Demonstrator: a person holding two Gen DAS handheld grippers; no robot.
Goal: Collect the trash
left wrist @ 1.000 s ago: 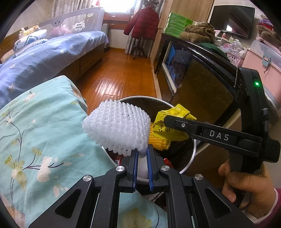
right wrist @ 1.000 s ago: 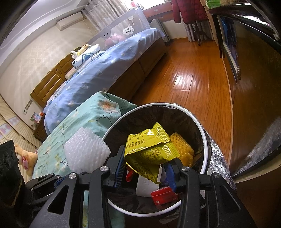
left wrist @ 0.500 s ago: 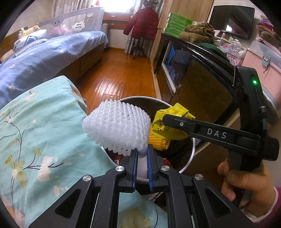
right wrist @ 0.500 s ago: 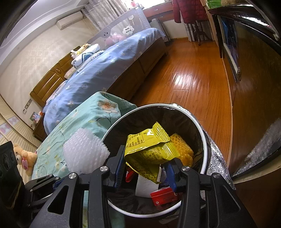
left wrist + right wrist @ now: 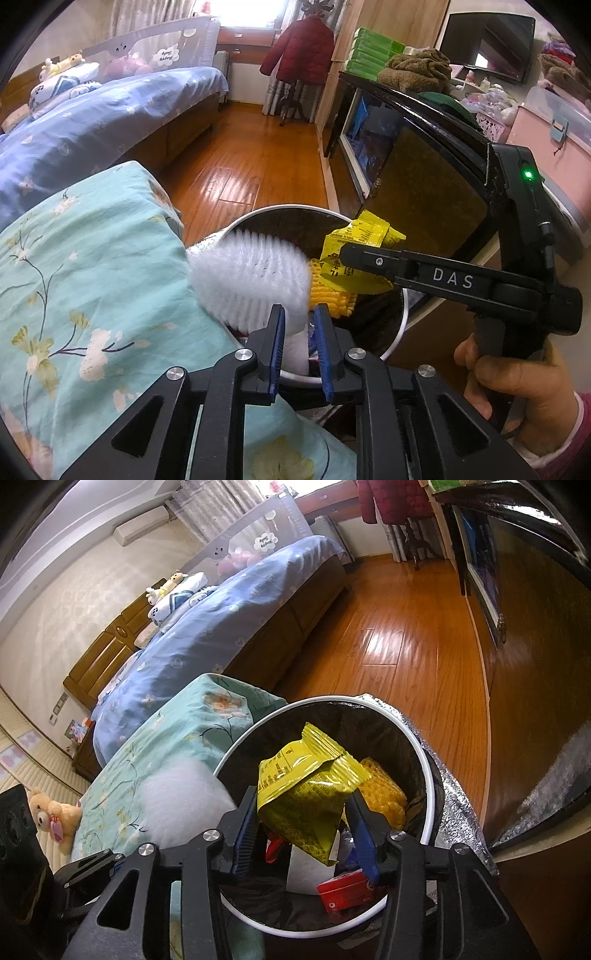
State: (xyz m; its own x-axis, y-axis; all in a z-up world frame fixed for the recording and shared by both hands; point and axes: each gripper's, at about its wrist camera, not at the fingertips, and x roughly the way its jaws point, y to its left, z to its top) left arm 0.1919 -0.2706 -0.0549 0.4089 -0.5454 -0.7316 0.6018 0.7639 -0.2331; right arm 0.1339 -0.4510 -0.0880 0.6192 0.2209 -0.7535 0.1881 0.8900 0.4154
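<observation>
Left wrist: foam net (image 5: 251,277) beyond hand-held gripper (image 5: 300,334)

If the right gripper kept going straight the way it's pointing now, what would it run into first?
Most likely the yellow snack wrapper, which sits between the right gripper's blue pads as its jaws have just been opening. Beyond it lie the trash already in the bin: a yellow foam net and a red packet.

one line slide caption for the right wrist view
Right gripper over the bin, jaws just opening around a yellow snack wrapper.
</observation>
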